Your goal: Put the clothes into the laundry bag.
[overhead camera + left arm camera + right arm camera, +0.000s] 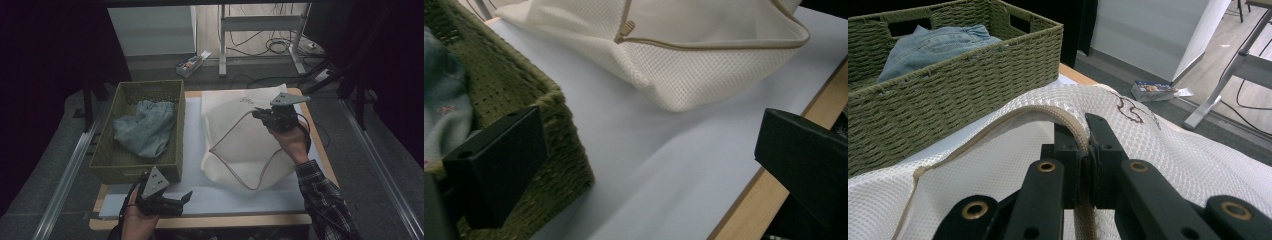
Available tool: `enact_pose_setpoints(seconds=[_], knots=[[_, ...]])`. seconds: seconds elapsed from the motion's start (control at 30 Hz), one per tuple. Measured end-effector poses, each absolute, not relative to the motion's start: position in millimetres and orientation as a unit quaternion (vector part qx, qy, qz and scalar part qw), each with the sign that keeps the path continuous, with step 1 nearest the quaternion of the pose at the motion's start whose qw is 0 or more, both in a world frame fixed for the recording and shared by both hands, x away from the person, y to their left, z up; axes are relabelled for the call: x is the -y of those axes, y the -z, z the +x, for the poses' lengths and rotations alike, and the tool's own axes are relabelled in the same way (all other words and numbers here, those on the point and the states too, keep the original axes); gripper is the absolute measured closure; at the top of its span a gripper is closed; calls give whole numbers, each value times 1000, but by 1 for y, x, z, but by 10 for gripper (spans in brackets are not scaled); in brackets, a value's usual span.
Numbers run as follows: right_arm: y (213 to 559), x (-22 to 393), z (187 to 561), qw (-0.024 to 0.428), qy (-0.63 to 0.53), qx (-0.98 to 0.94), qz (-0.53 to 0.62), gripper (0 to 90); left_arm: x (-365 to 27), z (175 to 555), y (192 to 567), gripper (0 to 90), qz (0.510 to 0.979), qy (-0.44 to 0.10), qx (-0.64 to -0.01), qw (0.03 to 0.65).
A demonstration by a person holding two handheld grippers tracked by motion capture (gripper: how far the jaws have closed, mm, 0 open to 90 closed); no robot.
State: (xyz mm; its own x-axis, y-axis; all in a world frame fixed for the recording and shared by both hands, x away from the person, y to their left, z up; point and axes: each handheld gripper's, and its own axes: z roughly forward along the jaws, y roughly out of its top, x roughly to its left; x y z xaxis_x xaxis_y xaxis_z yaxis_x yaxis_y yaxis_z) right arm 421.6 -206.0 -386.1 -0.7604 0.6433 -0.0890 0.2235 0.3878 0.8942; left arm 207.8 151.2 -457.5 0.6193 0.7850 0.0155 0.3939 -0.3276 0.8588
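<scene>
A white mesh laundry bag (240,145) with a tan zip trim lies on the right half of the table. My right gripper (260,114) is at its far right part, shut on the trim. In the right gripper view the jaws (1085,132) pinch the tan edge and lift it off the bag (1173,150). A green woven basket (135,172) at the left holds blue jeans (145,127). Near the front edge, beside the basket's corner, my left gripper (184,202) is open with nothing between its jaws (651,150). Ahead of it are the bag (704,75) and its zip pull (625,29).
A white sheet (220,195) covers the wooden tabletop (200,220). Beyond the table, a small box (190,64) lies on the floor, with a desk frame (260,22) and cables behind it. Metal rails run along both sides of the table.
</scene>
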Motion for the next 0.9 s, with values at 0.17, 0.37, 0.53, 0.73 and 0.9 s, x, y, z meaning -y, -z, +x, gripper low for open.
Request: enact_pose_setpoints(seconds=[0.17, 0.37, 0.53, 0.73, 0.9], knots=[[387, 207, 422, 214, -484, -805, 269, 832, -157, 210, 452, 5, 781, -232, -379, 438], [387, 208, 421, 214, -483, -805, 270, 829, -165, 219, 440, 4, 778, -236, -385, 437], [387, 208, 421, 214, -483, -805, 270, 828, -173, 229, 434, 4, 771, -240, -397, 435], [388, 209, 422, 213, -483, -805, 271, 826, -184, 240, 428, 0, 764, -241, -412, 434], [388, 209, 422, 214, -482, -806, 270, 824, -192, 252, 426, 0, 759, -244, -424, 430]])
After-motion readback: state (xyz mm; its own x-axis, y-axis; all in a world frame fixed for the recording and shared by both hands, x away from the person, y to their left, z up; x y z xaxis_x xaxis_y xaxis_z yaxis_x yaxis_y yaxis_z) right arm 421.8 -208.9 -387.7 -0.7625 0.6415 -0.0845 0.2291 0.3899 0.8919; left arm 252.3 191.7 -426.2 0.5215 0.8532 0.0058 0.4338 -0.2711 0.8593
